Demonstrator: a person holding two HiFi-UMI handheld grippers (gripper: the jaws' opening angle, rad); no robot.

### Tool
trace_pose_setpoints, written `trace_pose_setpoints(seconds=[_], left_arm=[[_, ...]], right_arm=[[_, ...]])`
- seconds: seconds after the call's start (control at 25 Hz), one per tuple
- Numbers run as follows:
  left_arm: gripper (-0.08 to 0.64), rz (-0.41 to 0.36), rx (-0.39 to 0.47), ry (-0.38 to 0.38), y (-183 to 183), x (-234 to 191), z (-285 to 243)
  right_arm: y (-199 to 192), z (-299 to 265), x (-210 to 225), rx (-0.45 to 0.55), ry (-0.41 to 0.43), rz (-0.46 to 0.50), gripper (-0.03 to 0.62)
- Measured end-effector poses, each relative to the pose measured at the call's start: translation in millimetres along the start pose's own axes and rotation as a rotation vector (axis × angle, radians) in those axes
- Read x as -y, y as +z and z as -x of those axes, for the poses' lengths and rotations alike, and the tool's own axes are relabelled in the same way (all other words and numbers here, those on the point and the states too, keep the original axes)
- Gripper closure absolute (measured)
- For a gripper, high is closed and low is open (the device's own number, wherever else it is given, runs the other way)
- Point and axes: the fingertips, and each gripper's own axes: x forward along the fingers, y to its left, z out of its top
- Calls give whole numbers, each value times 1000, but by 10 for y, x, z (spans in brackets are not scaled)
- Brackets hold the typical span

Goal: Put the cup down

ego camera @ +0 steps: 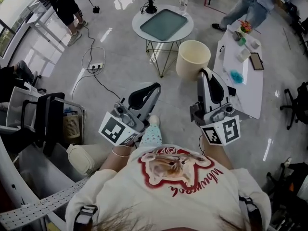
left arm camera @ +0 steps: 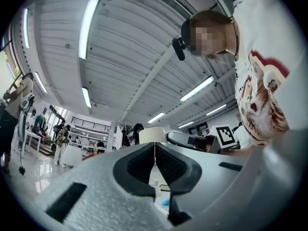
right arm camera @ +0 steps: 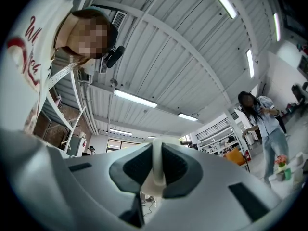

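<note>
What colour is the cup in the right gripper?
The cup is plain cream, no pattern; the head view shows it best.

Wearing a cream shirt point(ego camera: 120, 191) with an animal print inside a dark red border and red script letters beside it, dark shoulder straps point(ego camera: 84, 211) and a thin bracelet point(ego camera: 120, 153). Carrying a left gripper point(ego camera: 156, 87) and a right gripper point(ego camera: 204, 71), both having white shells, black jaw pads and black-and-white marker cubes point(ego camera: 117, 129).
</note>
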Motion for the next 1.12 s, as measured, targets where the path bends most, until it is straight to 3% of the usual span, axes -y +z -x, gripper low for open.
trace_pose_setpoints(seconds=[0.2,0.4,0.88,1.12], left_arm=[[543,-1,-9,11,87,638,90],[543,-15,-8,12,233,988,182],[543,-52,-6,-6,553,1072,374],[543,-14,-9,-5,570,1000,428]], right_arm=[[233,522,-108,-23,11,-9,538],[410,805,-226,-21,17,-13,538],[640,862,-543,27,23,-8,538],[670,806,-566,40,9,17,538]])
